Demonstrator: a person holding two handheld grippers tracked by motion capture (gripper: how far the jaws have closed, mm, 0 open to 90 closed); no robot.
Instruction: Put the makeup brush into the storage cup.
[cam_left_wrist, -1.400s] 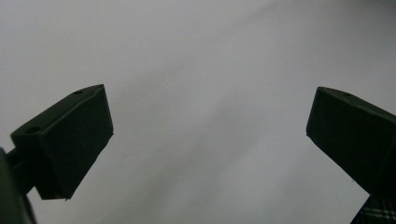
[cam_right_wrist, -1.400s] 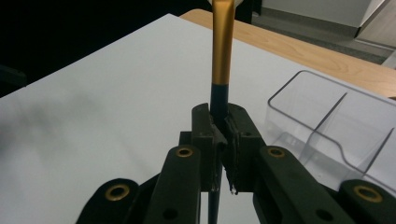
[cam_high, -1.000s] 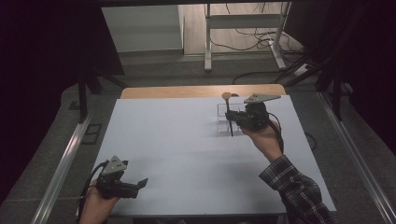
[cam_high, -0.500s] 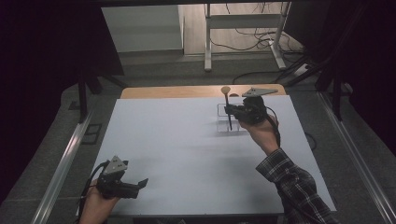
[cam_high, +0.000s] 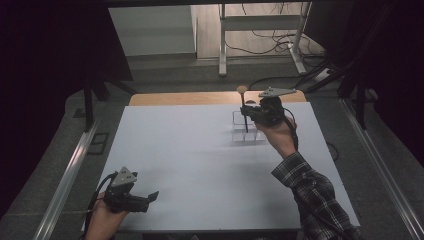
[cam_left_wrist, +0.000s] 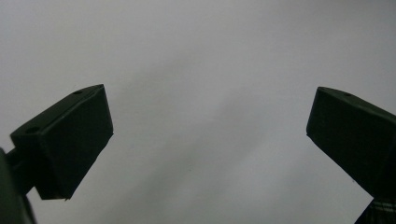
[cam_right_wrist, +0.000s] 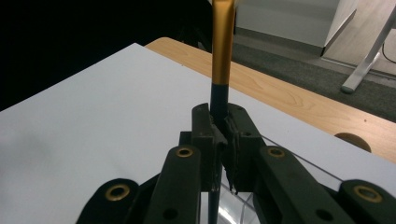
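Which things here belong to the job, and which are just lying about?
In the job:
- right claw, shut on the brush, held upright
- clear box below the brush

Lying about:
- left claw, open and idle over the white table
- metal stand and cables on the floor beyond the table

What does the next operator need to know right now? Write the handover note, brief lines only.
Right gripper: shut on the brush, held upright, its lower end in the clear holder at the table's far right.
Left gripper: open, holding nothing, low at the near left corner.
Done: brush gripped and stood in the holder.
Left: whether it rests on the holder's bottom cannot be told; probably lower if needed, open the jaws and withdraw.
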